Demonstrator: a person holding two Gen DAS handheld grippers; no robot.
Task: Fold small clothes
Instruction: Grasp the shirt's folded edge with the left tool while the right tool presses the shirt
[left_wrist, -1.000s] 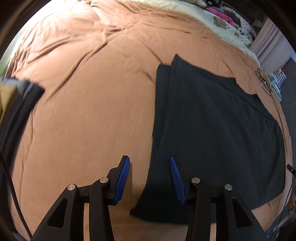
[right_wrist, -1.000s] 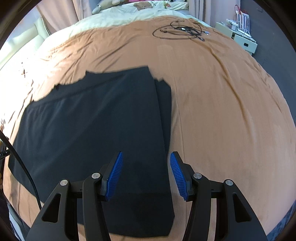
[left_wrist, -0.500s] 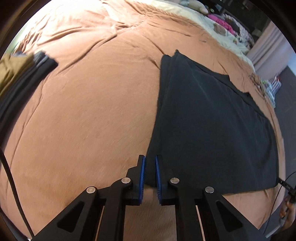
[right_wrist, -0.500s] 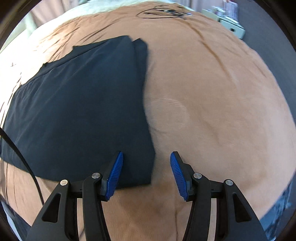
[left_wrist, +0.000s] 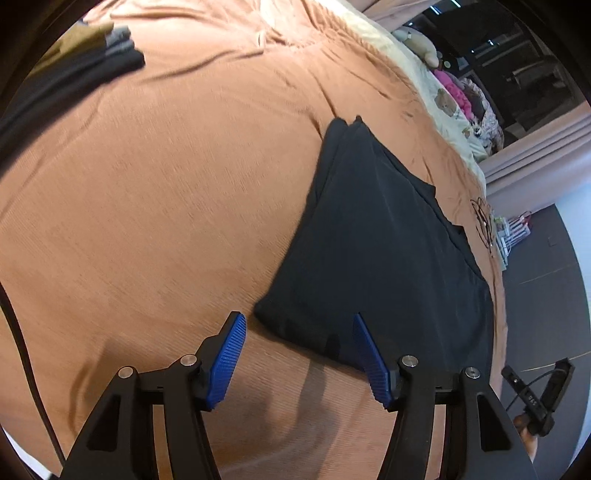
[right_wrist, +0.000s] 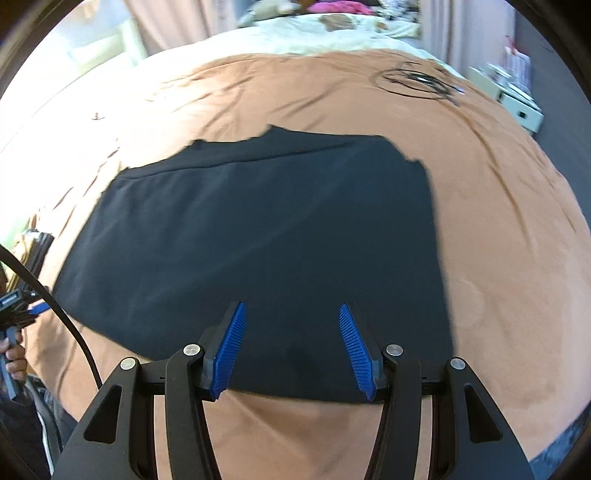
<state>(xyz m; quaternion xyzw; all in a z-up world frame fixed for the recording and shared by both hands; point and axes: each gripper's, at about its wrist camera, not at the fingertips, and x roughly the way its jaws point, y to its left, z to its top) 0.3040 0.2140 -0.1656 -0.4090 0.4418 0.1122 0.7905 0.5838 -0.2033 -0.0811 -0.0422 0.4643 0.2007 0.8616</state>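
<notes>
On the orange bedspread (left_wrist: 147, 206), black garment (right_wrist: 258, 229) flat; both grippers (left_wrist: 299, 354) (right_wrist: 291, 343) agape

A dark, almost black garment (left_wrist: 376, 236) lies spread flat on the orange-brown bed cover (left_wrist: 155, 206), folded into a broad, roughly rectangular panel. Its surface is smooth, with a second layer peeking out along the far edge (right_wrist: 280, 147). The near hem (right_wrist: 295, 387) runs straight.
</notes>
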